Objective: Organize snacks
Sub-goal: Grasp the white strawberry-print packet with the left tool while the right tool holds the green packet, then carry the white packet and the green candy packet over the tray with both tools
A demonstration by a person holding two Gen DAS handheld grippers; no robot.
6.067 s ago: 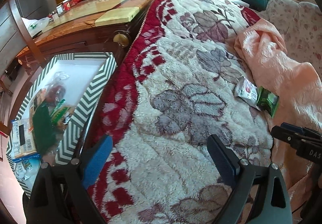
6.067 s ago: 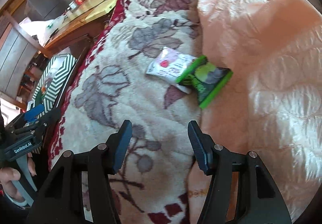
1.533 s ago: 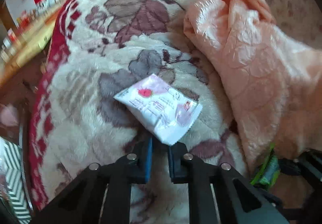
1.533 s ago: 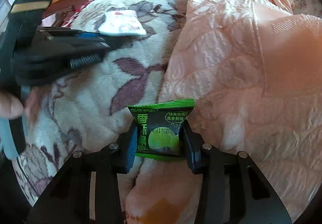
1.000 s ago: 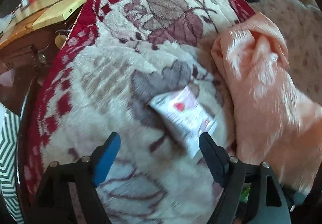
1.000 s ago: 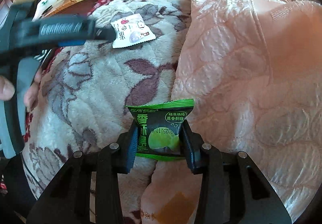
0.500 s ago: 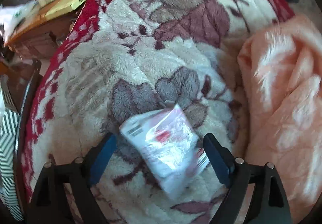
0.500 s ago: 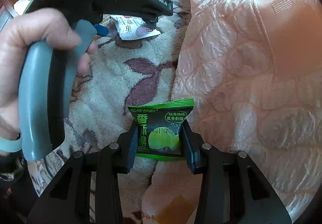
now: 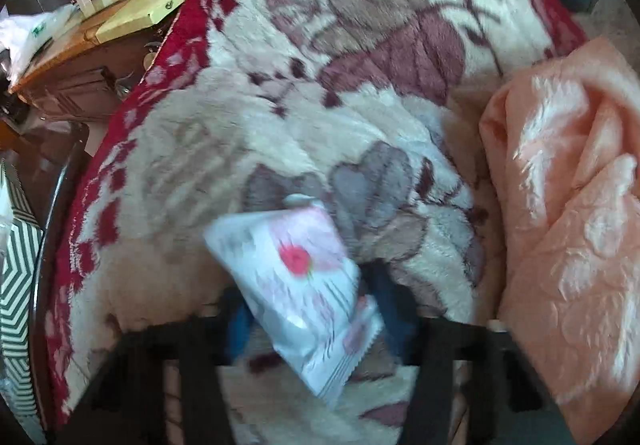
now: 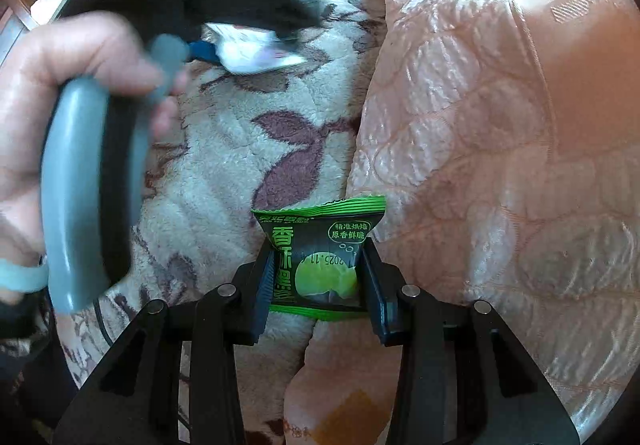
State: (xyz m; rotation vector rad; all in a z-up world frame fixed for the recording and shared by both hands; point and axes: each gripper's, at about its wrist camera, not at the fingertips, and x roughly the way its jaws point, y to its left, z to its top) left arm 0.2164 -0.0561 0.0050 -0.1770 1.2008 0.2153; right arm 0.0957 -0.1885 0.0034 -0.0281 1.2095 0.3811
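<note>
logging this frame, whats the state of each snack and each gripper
green snack packet: sealed, upright, clamped on both sides by the right gripper
white snack packet: sealed, blurred, tilted, lying between the fingers of the left gripper
right gripper: shut on the green packet
left gripper: blurred, grip on the white packet unclear

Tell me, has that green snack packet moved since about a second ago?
No. In the right wrist view the green packet stays clamped in the right gripper, at the same edge of the peach quilt.
</note>
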